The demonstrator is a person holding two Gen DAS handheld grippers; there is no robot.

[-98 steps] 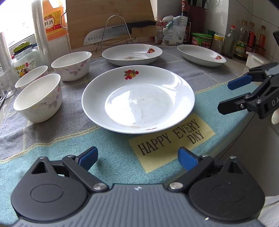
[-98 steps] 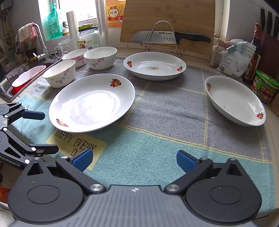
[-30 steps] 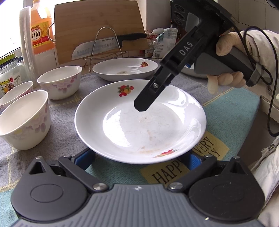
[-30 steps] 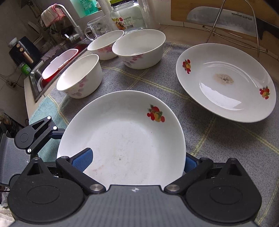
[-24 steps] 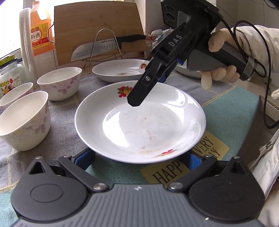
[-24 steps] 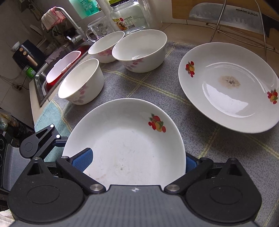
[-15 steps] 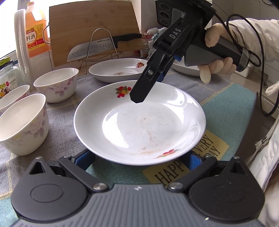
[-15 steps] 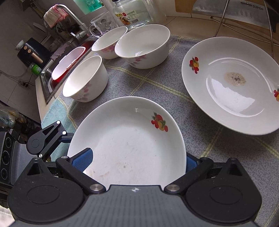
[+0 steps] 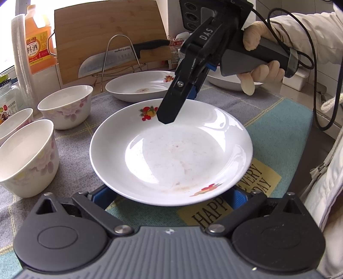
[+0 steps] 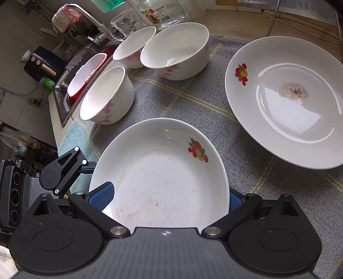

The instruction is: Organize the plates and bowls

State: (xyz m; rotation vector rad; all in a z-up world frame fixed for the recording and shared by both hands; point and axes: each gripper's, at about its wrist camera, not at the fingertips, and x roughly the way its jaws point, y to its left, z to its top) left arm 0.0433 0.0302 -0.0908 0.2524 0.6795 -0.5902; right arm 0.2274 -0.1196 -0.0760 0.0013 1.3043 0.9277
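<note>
Both grippers straddle the plate, which sits beside the bowl: left gripper wide under its rim; right gripper wide; it may slip if squeezed unevenly

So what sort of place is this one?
Most likely a home kitchen counter: a sink with a tap at one end, and a knife on a rack against a cutting board.
</note>
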